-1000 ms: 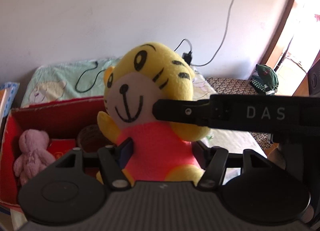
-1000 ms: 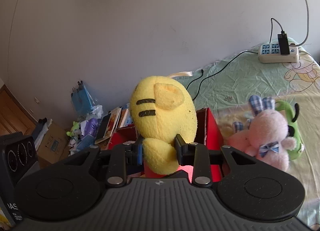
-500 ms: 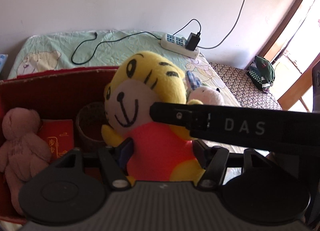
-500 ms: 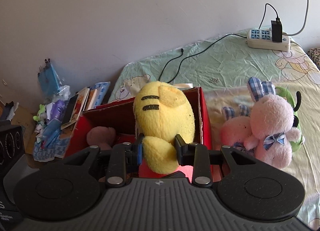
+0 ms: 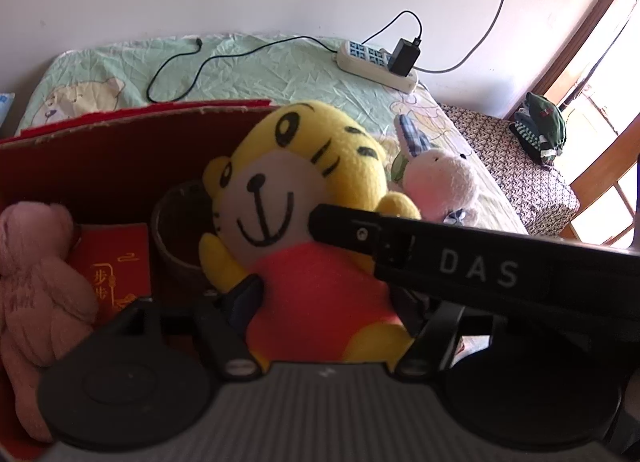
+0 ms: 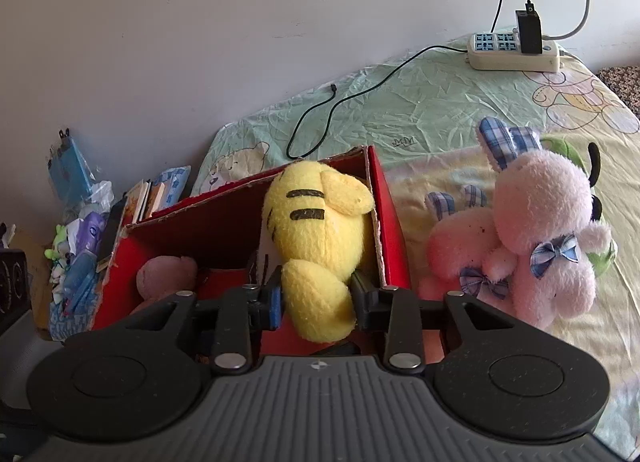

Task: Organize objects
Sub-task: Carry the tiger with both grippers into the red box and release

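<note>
A yellow tiger plush [image 5: 304,222] in a red shirt is held by both grippers, low inside the right end of a red cardboard box [image 5: 100,158]. My left gripper [image 5: 332,302] is shut on its red body, face toward the camera. My right gripper [image 6: 318,296] is shut on the tiger plush [image 6: 320,230] from its side, at a yellow arm; its black finger [image 5: 348,228] crosses the left wrist view. The red box [image 6: 390,222] also holds a pink teddy [image 5: 36,262], a red booklet [image 5: 116,266] and a dark cup [image 5: 176,222].
The box stands on a bed with a green cartoon sheet [image 6: 420,102]. Pink bunny plushes [image 6: 532,238] lie just right of the box, with a green plush behind. A power strip [image 6: 514,50] and black cable lie near the wall. Books and clutter [image 6: 80,238] sit left of the bed.
Both grippers have carried the tiger plush down and forward, from above the box into its right end. The grip on the plush has stayed the same.
</note>
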Demonstrator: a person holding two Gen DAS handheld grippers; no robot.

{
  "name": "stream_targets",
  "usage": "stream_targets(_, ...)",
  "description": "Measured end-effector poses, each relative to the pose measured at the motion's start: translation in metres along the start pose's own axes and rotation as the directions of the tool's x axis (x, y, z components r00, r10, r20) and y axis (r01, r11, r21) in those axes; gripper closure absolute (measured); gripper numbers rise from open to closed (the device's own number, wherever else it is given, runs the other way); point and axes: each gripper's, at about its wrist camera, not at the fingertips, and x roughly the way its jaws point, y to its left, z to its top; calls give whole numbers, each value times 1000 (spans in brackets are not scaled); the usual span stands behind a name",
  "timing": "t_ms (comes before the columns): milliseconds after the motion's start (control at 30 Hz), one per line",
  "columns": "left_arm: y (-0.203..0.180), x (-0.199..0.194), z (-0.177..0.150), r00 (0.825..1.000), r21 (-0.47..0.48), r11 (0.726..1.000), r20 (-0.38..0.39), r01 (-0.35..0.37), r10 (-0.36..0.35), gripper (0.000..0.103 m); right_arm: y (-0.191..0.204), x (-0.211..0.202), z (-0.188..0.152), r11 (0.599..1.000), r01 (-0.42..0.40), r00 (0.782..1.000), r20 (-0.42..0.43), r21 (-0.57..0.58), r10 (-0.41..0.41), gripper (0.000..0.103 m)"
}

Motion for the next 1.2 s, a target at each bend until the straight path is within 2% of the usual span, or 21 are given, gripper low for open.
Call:
stream_targets(433, -15, 8, 4, 994, 46, 994, -25, -104, 105, 13, -14, -9, -5, 997, -56, 998, 14, 52, 55, 64)
stream_targets(667, -21, 6, 6, 987, 55, 987, -28, -154, 156, 11, -22, -13, -6, 992, -98, 995, 4, 84, 98, 66)
stream_targets(1100, -43, -5, 5, 960, 65, 959, -15, -277, 278, 9, -32, -29, -7, 985, -157, 987, -3, 73, 158, 69)
stream_targets(1200, -51, -10, 5, 945, 67, 943, -4, -325, 326, 9, -36, -34, -6, 982, -176, 984, -6, 70, 177, 69)
